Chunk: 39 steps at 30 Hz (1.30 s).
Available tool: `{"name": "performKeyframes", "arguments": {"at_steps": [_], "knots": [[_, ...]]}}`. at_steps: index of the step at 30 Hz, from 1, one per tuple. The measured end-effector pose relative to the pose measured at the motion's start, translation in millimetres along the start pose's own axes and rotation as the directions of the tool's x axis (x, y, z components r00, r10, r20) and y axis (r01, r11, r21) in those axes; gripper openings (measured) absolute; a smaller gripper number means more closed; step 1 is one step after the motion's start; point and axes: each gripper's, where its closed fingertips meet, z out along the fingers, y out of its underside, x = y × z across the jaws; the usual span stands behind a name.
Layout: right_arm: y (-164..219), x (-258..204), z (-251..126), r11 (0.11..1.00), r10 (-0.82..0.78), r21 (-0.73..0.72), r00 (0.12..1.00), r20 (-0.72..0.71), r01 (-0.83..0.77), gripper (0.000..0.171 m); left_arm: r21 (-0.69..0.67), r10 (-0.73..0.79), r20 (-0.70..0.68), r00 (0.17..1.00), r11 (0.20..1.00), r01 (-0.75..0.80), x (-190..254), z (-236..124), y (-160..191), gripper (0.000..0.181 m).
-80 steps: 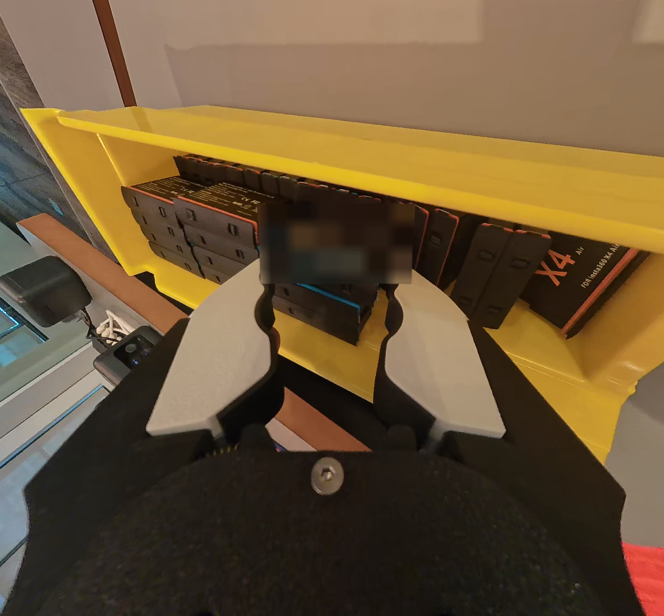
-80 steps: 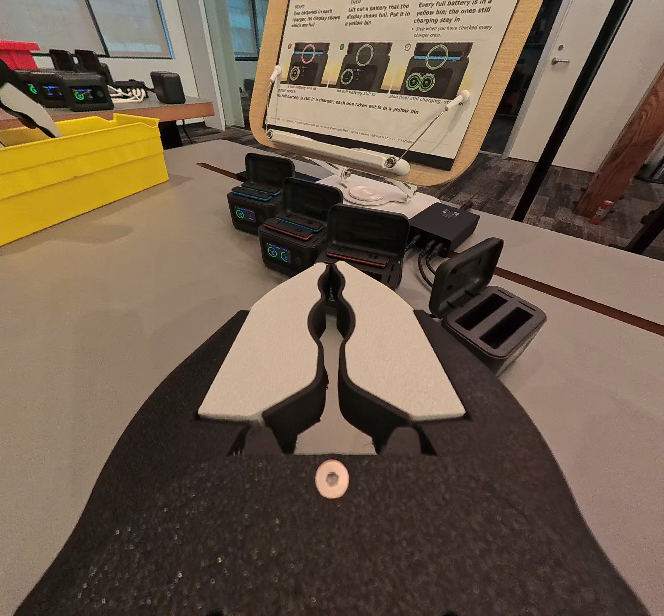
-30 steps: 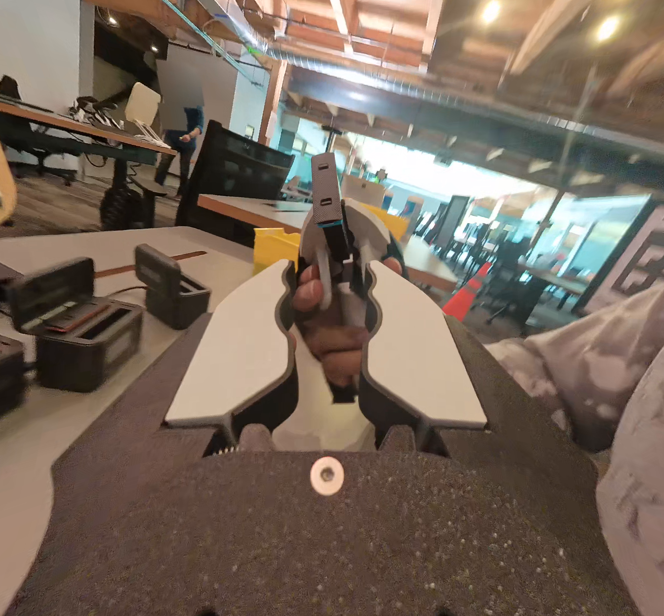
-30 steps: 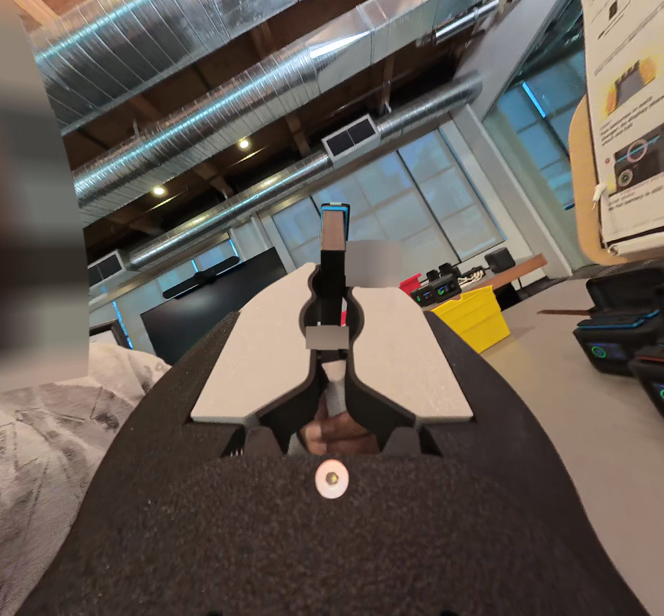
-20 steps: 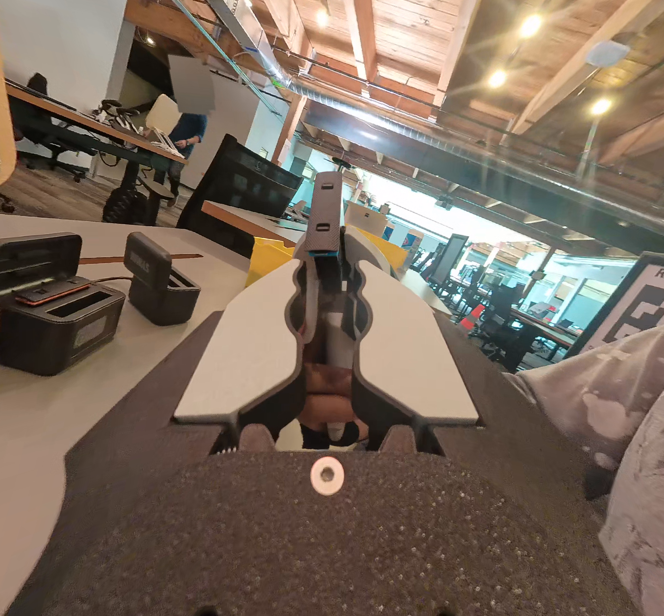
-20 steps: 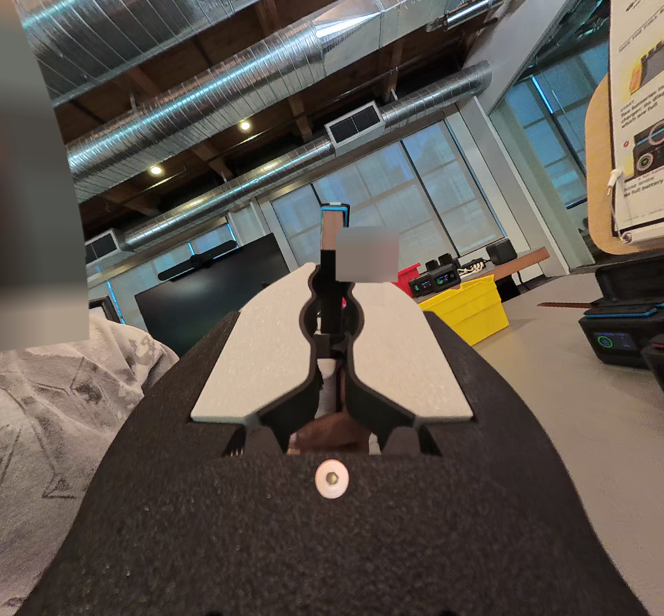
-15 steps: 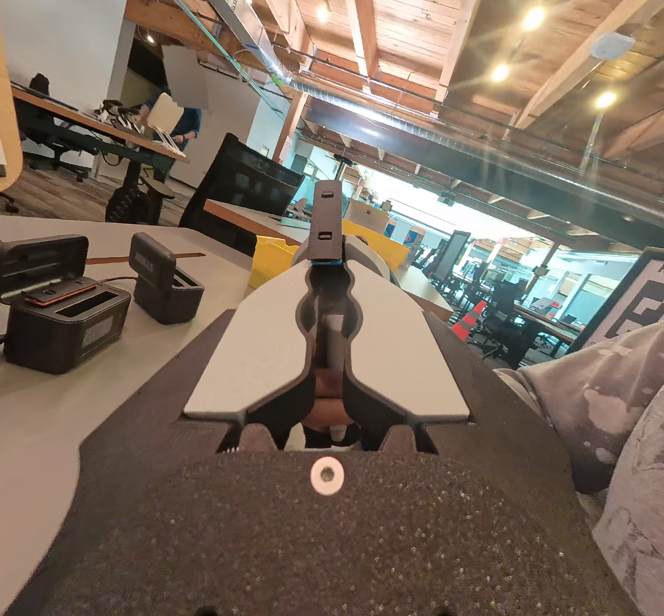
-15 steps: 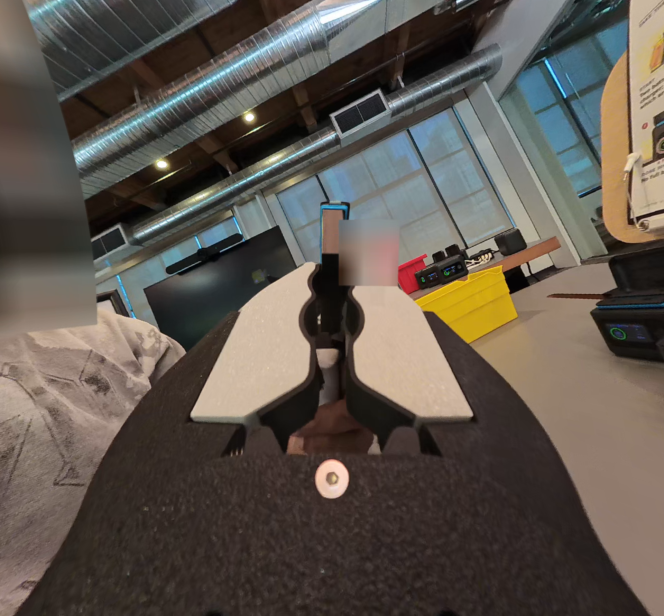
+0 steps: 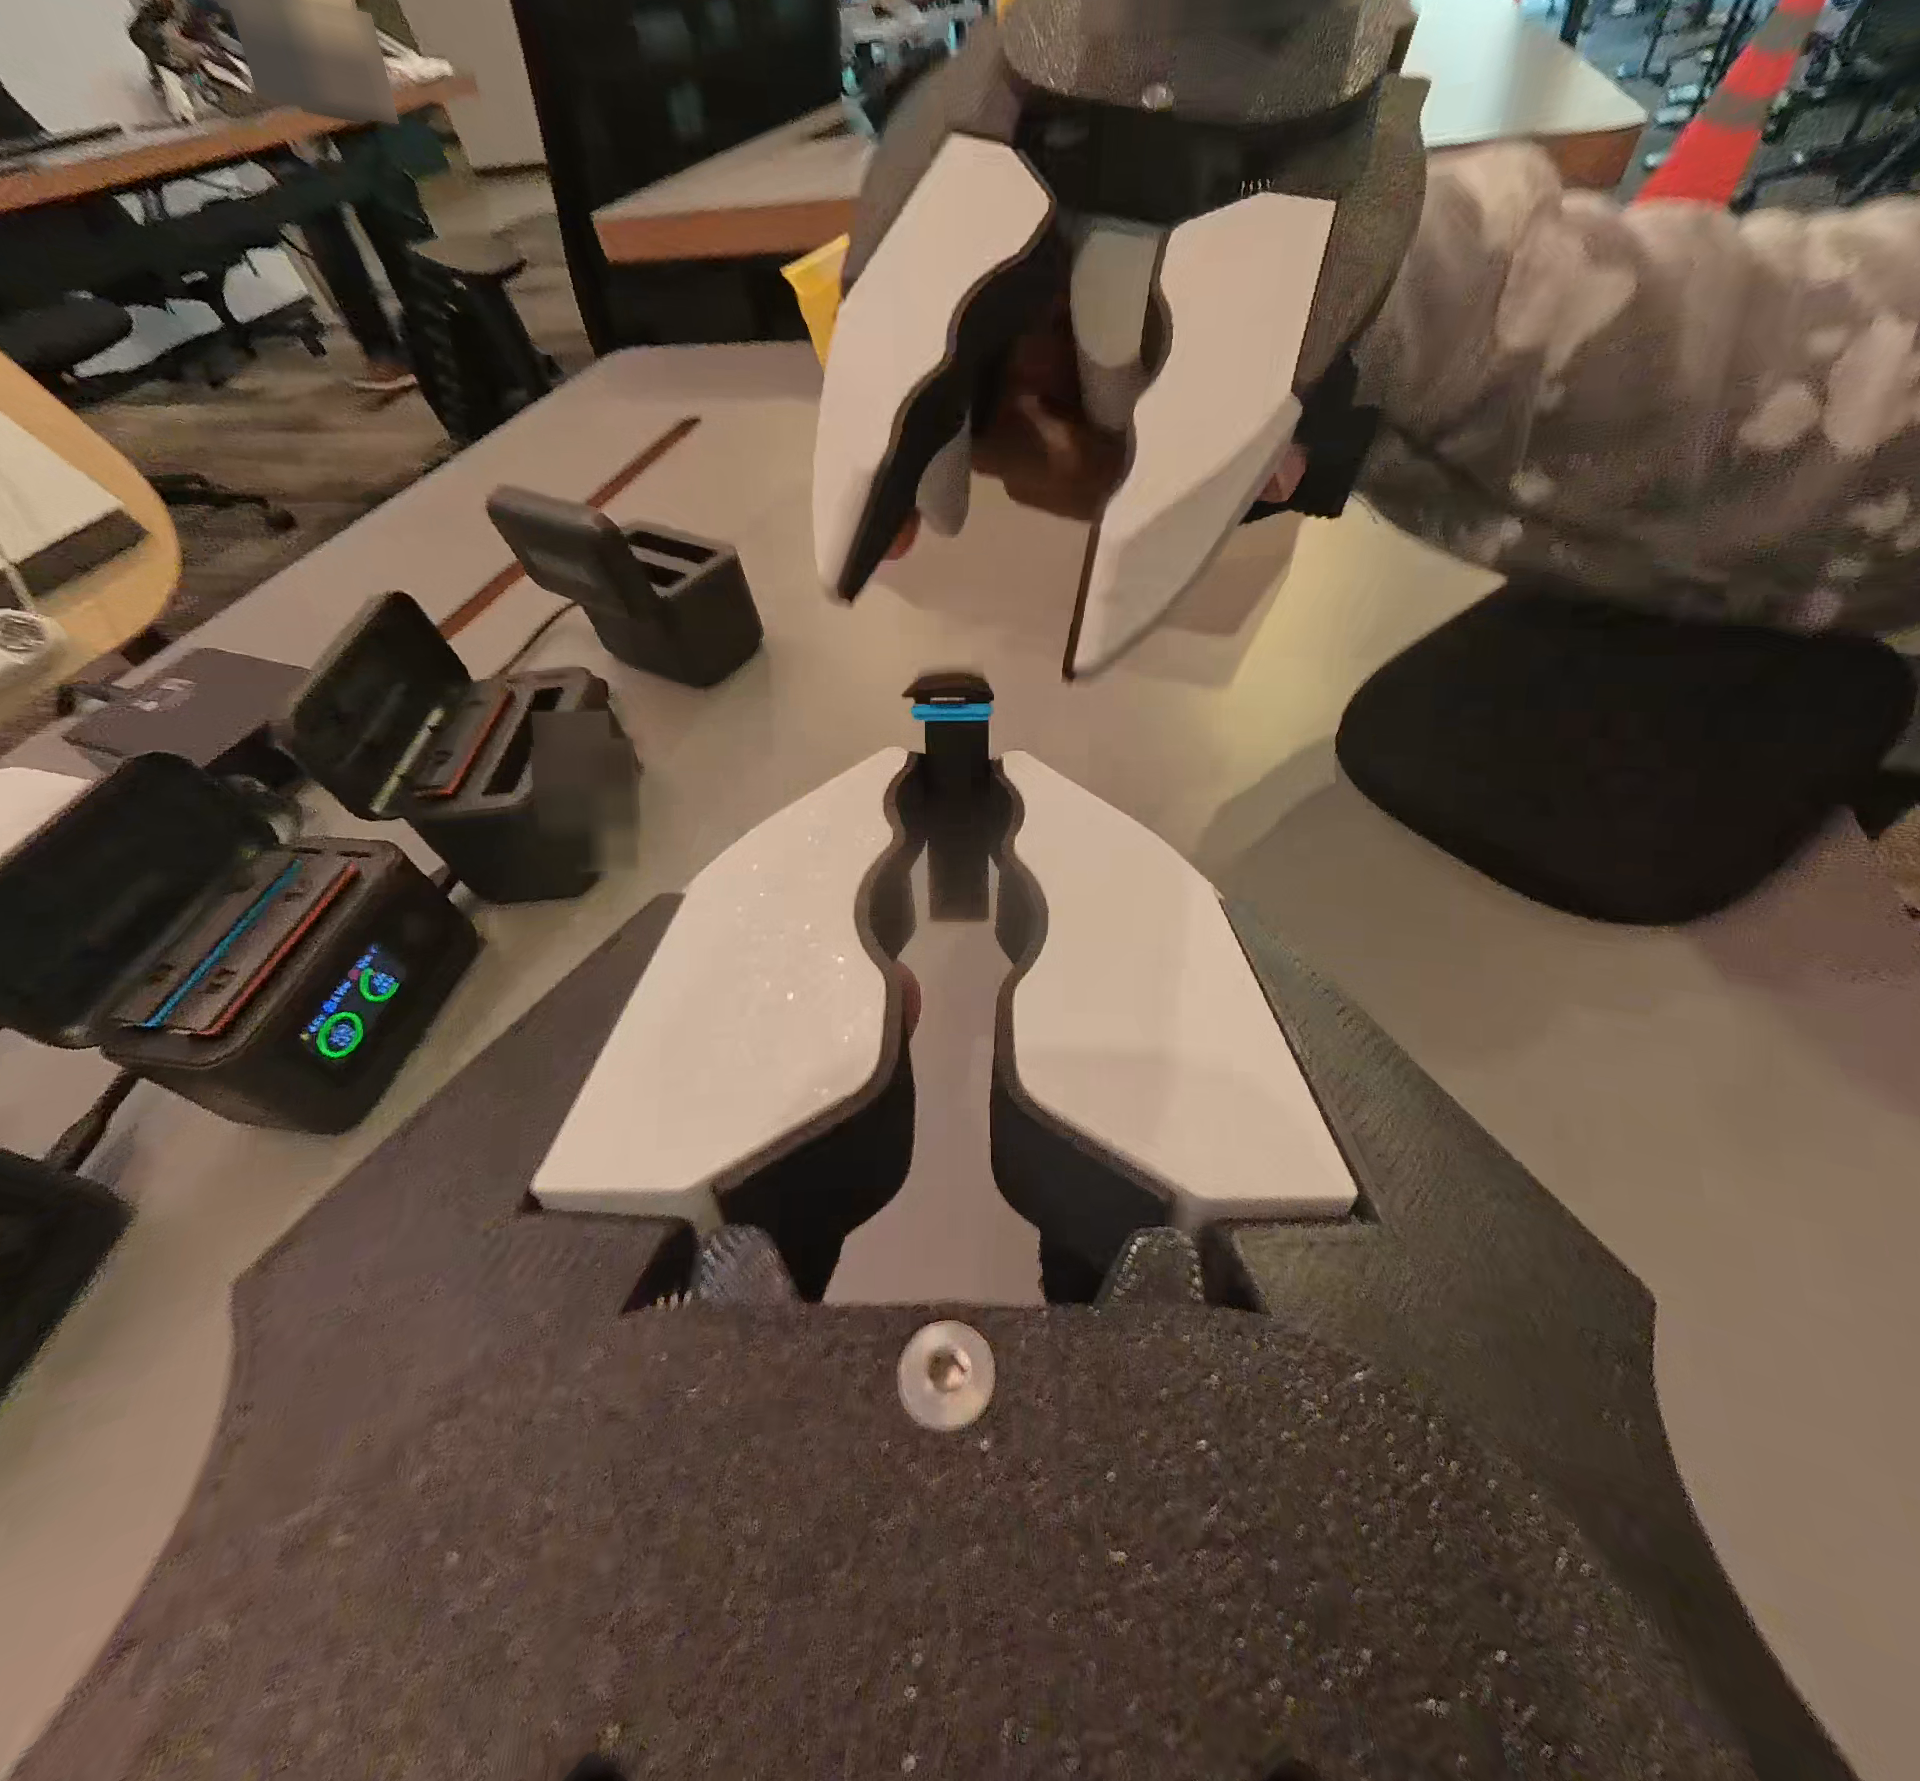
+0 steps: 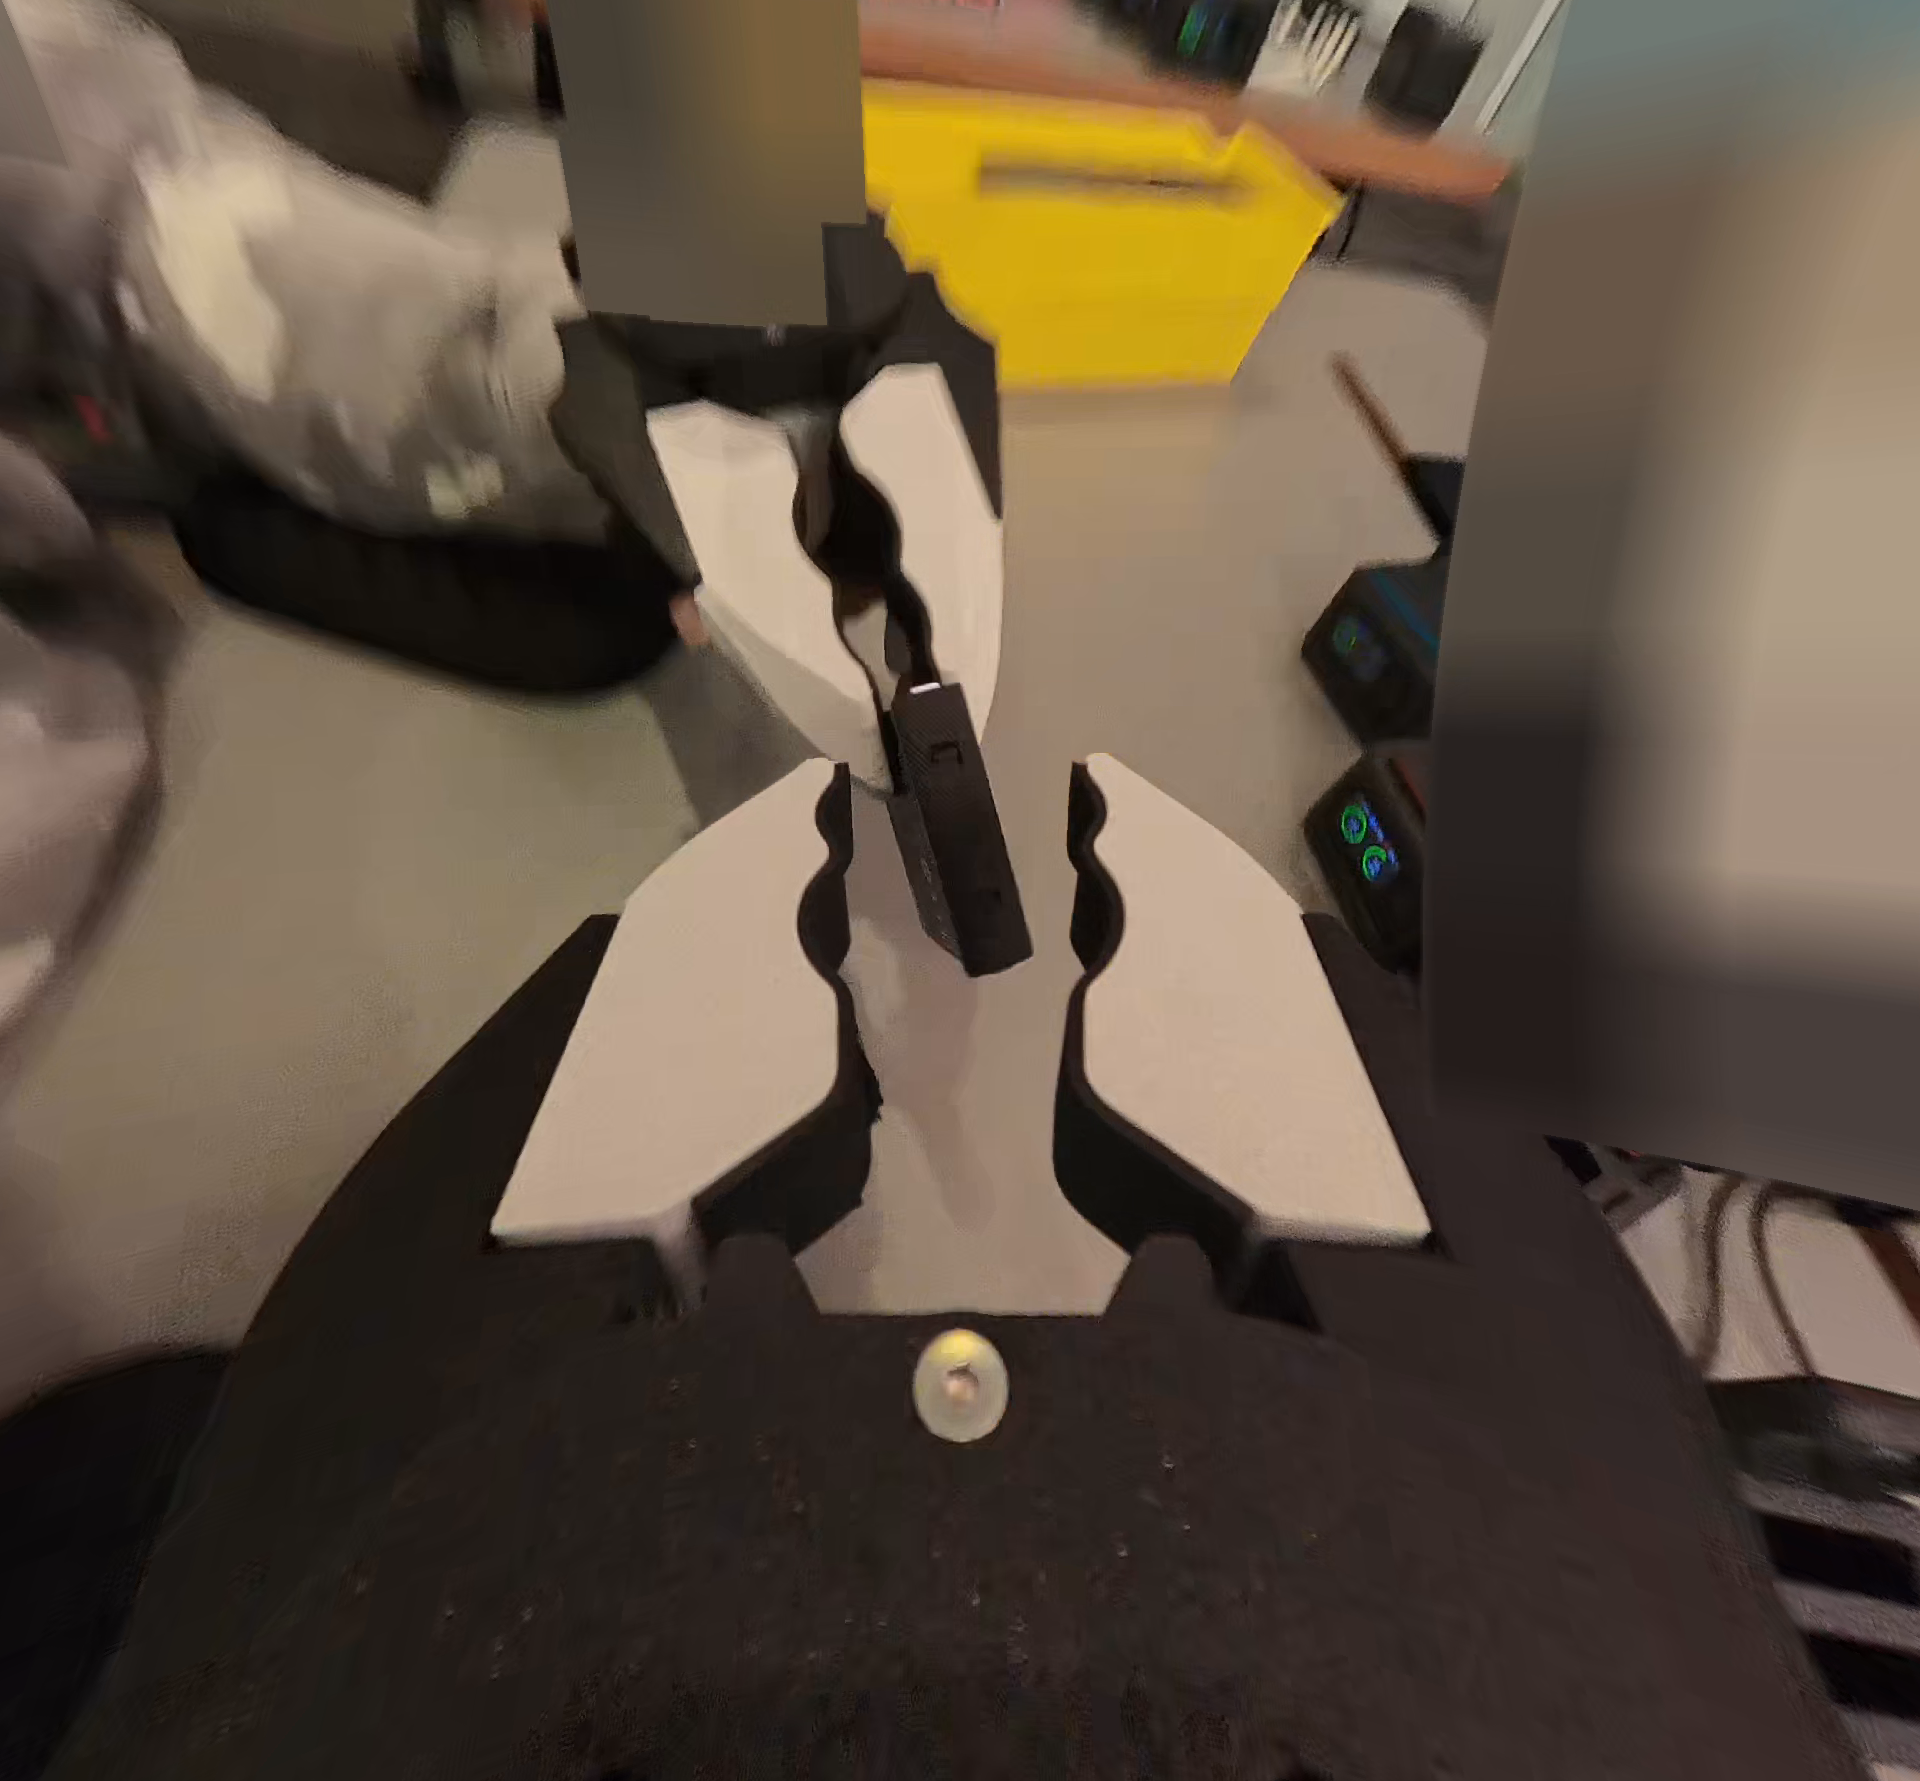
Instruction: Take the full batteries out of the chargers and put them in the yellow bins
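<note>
My left gripper (image 9: 951, 765) is shut on a black battery (image 9: 948, 796) with a blue band near its end, held above the grey table (image 9: 1455, 1056). My right gripper (image 9: 956, 630) faces it from the far side, open and empty. In the right wrist view the right gripper (image 10: 961, 775) stands open around the same battery (image 10: 961, 858), which sticks out of the left gripper (image 10: 899, 692) and touches neither right finger. A yellow bin (image 10: 1091, 256) stands at the back of the table. Only its corner (image 9: 810, 297) shows in the left wrist view.
Three black chargers with open lids stand to my left (image 9: 665, 588), (image 9: 488, 775), (image 9: 229, 962); the nearest shows green rings on its screen. Two chargers show at the right (image 10: 1361, 661), (image 10: 1366, 848). A black cushion (image 9: 1621, 755) lies under the person's sleeve (image 9: 1662, 381). My left and right fingertips are right by each other.
The right gripper held the battery up; the left gripper closed on it, then the right gripper opened and let go. Both grippers have tipped down toward the table.
</note>
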Motion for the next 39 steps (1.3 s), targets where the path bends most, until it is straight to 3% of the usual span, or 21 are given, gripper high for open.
{"name": "performKeyframes", "arguments": {"at_steps": [3,7,13,16,19,23,27,34,39], "knots": [[19,-7,11,0.971,-0.128,-0.2,0.991,0.033,0.132,0.035,-0.06,0.052,-0.008,0.999,0.997,-0.053,4,4,11,0.011],[42,-9,17,0.927,-0.136,-0.34,0.986,0.095,0.16,0.028,-0.058,0.059,-0.018,0.998,0.997,-0.06,6,3,11,0.011],[44,-9,26,0.934,-0.157,-0.31,0.984,0.089,0.177,0.016,-0.06,0.074,-0.012,0.997,0.995,-0.075,4,3,13,0.011],[42,1,21,0.914,-0.201,-0.345,0.977,0.072,0.214,0.015,-0.006,0.087,0.077,0.993,0.996,-0.087,-8,4,7,0.013],[39,35,7,0.854,-0.273,-0.448,0.961,0.05,0.266,0.015,0.022,0.062,0.167,0.984,0.998,-0.067,-27,-2,5,0.022],[43,104,-7,0.711,-0.371,-0.628,0.927,0.048,0.317,0.015,0.038,-0.014,0.299,0.954,0.999,0.003,-60,-13,14,0.012],[58,149,0,0.578,-0.401,-0.724,0.904,0.15,0.377,0.015,0.01,-0.028,0.41,0.912,1.0,0.027,-87,-23,28,0.008],[92,169,10,0.43,-0.301,-0.8,0.901,0.311,0.419,0.014,-0.01,-0.02,0.449,0.893,1.0,0.027,-97,-26,36,0.004],[102,169,12,0.387,-0.252,-0.812,0.897,0.363,0.437,0.015,-0.035,0.004,0.451,0.893,0.999,0.013,-98,-24,39,0.002]]}}
